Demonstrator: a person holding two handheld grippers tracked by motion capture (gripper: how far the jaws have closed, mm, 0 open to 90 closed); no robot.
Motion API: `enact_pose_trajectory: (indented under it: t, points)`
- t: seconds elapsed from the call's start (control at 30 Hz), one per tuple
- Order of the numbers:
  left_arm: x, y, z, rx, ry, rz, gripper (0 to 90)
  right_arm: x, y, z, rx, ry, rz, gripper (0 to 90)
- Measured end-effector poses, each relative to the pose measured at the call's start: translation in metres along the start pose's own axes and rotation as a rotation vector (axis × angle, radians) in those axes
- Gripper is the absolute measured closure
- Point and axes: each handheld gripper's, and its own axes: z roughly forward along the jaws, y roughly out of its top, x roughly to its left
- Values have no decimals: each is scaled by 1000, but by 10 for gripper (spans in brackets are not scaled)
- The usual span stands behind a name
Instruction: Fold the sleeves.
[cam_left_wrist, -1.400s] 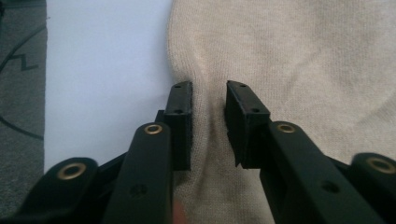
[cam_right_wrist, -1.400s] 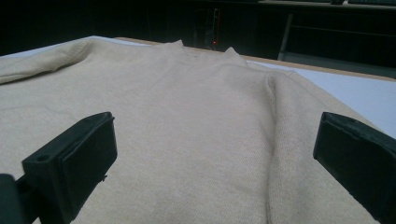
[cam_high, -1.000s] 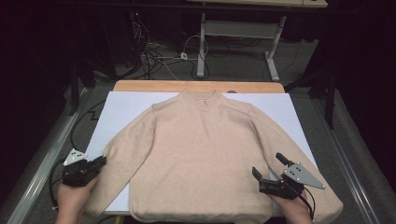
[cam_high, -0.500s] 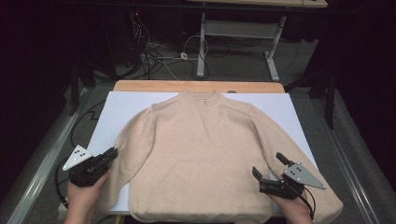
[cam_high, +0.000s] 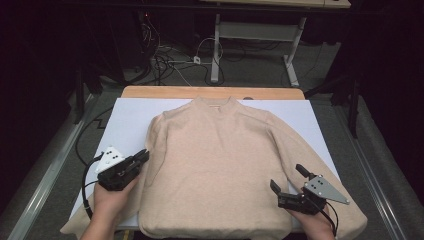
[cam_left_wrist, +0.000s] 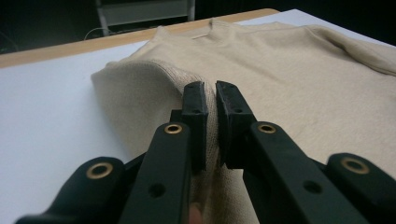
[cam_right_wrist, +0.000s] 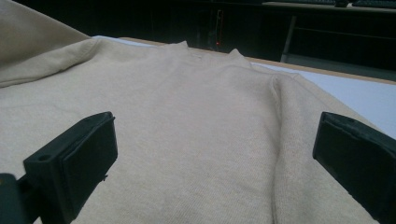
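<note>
From above, a beige sweater (cam_high: 220, 165) lay flat and face up on a white sheet (cam_high: 127, 117) that covered the table (cam_high: 210, 92), collar toward the far edge and hem toward the person. The left gripper (cam_high: 141, 157) sat at the near left of the garment, with the person's left hand (cam_high: 112, 197) under it, and its jaws were clamped onto the left sleeve (cam_high: 152, 145), which was folded in against the body of the sweater. The right gripper (cam_high: 287, 181) rested low over the near right part of the garment, beside the right sleeve (cam_high: 320, 165), which ran down to the near right corner of the sheet. Its two black jaws stood wide apart, nothing between them but the knit below.

In the left gripper view, the jaws were nearly together, and a raised ridge of the sleeve (cam_left_wrist: 154, 88) was pinched between the pads (cam_left_wrist: 195, 100). The fabric ran up from the grip in a soft fold, with the white sheet (cam_left_wrist: 46, 107) to its left and the collar (cam_left_wrist: 224, 25) beyond.

In the right gripper view, the fingers (cam_right_wrist: 77, 158) were spread to either side of the frame. They gripped nothing; the sweater's chest (cam_right_wrist: 196, 121) stretched flat between them up to the collar (cam_right_wrist: 205, 51), and whether their tips touched the cloth I could not tell.
</note>
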Motion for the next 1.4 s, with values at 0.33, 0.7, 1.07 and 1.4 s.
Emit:
enact_pose_trajectory:
  t: [0.33, 0.7, 1.07, 1.4]
  points:
    - [-35, 15, 30, 8, -95, 83, 809, 0, -1, 0, 0, 1, -1, 5]
    - [-69, 11, 72, 76, -199, 131, 809, -2, -1, -1, -1, -4, 3, 5]
    - [-93, -5, 100, 190, -281, 172, 807, -2, -1, -1, 0, -4, 2, 6]
    - [-88, -8, 94, 130, -247, 133, 649, -1, -2, 0, 2, -3, 1, 6]
